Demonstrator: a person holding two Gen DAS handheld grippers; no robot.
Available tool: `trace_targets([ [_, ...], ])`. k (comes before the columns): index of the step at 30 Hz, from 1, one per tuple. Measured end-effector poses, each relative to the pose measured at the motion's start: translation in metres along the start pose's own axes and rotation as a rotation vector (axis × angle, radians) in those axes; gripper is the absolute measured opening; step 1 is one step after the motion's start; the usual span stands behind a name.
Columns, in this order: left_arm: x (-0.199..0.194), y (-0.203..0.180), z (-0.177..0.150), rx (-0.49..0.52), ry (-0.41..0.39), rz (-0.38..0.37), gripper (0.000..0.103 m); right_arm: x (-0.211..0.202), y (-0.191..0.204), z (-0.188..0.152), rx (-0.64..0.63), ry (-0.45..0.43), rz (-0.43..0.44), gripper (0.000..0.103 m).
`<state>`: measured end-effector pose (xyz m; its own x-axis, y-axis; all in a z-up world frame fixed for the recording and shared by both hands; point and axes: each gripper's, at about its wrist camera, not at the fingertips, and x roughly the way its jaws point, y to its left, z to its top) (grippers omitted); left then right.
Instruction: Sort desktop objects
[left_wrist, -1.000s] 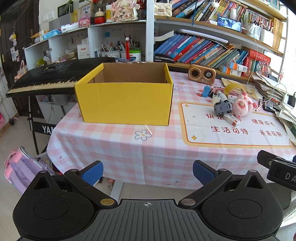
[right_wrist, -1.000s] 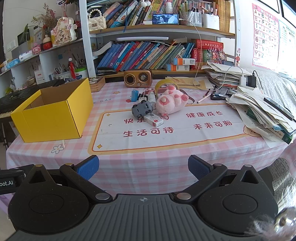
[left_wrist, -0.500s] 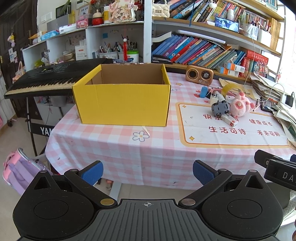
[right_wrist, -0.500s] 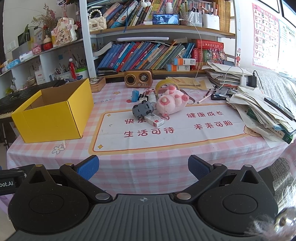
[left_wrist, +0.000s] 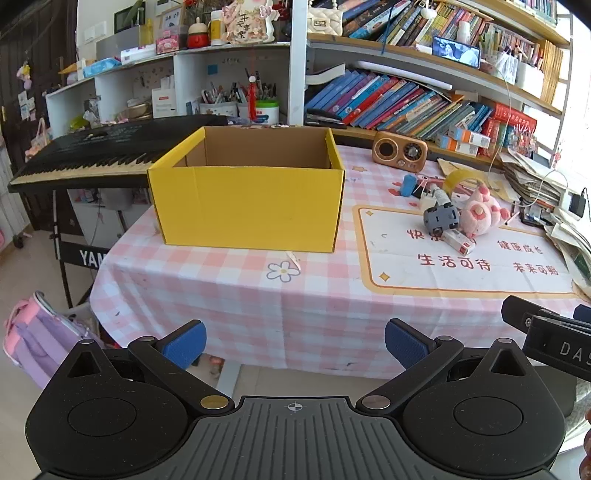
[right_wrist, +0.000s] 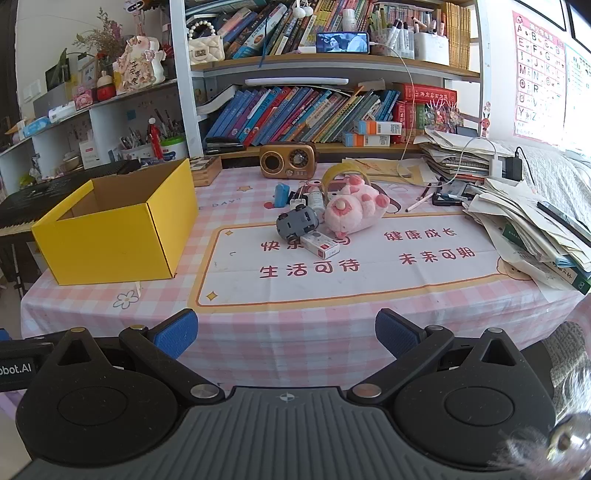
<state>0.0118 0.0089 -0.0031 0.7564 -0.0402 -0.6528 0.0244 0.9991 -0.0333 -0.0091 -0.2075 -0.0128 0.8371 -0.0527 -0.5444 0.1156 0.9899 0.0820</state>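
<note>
Left gripper (left_wrist: 294, 341) and right gripper (right_wrist: 286, 332) both wide open and empty near the table edge, yellow box (left_wrist: 247, 192) far left, toy car (right_wrist: 297, 223), pink plush (right_wrist: 354, 210) and small white box (right_wrist: 320, 246) far on the mat (right_wrist: 369, 266), well apart from both.

The mat (right_wrist: 369, 273) on the bench reads "快乐", partly covered, "健康成长", "生活可待" and "未来可期". The keyboard stand (left_wrist: 86, 256) shows "YAM", cut off. The right claw's body (left_wrist: 554, 341) shows "DAS"; the left claw's body (right_wrist: 16, 363) shows "bot.AI". The wall poster (right_wrist: 537, 70) lists alphabet letters.
</note>
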Motion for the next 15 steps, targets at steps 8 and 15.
trace_targets([
  [8, 0.000, -0.001, 0.002, 0.004, -0.007, -0.017, 0.103, -0.003, -0.003, 0.001, 0.002, -0.010, -0.014, 0.103],
  [15, 0.008, -0.016, 0.005, 0.023, 0.001, -0.053, 0.103, -0.002, -0.018, 0.005, 0.021, -0.018, -0.045, 0.103],
])
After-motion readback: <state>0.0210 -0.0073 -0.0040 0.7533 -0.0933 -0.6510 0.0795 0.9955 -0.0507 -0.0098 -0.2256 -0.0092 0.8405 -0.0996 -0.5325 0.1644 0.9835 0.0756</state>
